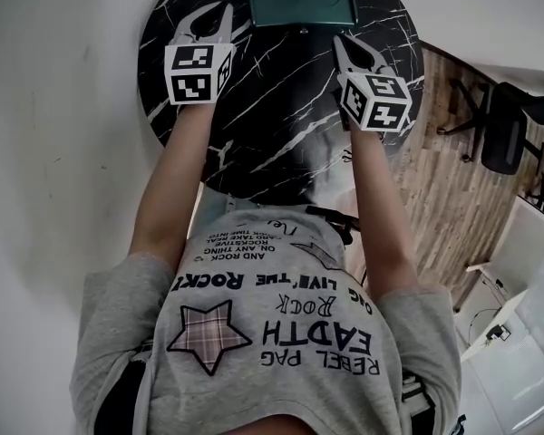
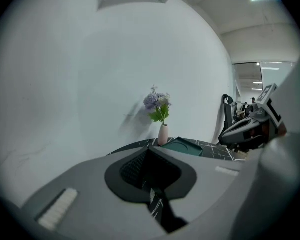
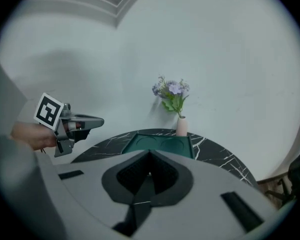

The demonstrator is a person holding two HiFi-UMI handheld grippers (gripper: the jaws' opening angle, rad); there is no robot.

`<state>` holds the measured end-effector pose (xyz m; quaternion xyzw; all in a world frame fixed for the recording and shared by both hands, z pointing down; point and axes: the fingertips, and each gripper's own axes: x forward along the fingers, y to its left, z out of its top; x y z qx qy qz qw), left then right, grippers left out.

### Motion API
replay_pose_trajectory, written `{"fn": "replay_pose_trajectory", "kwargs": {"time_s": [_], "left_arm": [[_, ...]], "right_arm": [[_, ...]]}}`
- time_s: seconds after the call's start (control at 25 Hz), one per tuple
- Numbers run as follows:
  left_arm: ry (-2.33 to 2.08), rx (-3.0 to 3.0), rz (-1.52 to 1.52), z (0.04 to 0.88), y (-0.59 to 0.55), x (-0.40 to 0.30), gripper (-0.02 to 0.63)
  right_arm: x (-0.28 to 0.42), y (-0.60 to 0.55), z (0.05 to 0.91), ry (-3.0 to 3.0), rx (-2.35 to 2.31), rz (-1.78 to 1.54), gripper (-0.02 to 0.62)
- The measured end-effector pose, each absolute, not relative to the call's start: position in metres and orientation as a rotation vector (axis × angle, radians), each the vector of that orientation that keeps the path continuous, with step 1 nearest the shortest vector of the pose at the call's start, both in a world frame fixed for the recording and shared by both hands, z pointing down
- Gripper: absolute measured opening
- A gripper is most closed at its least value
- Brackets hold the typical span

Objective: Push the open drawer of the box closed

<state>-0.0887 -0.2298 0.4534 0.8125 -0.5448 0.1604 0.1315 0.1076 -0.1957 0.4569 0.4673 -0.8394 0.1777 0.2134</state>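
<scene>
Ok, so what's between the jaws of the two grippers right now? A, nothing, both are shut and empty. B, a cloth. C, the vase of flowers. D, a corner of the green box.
A: the left gripper and the right gripper each show their jaws together with nothing between them, and the green box lies ahead of them on the table.

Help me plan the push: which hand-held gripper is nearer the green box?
Right. Right hand-held gripper: just before the green box's front edge. Left hand-held gripper: off its left side.
</scene>
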Motion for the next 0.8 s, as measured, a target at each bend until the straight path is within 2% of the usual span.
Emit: {"fn": "replay_pose_trajectory", "kwargs": {"time_s": [0.48,0.8], "left_arm": [[-1.586,2.43,0.405,0.397,-0.173,-0.112,0.009],[-1.562,2.546,0.304,0.341,-0.139,-0.097,0.009]], "right_arm": [[0.121,-0.152,0.382,-2.49,1.315,0.407,0.012],[0.128,-0.125,0.321,-2.571,1.365,0.272,0.012]]}}
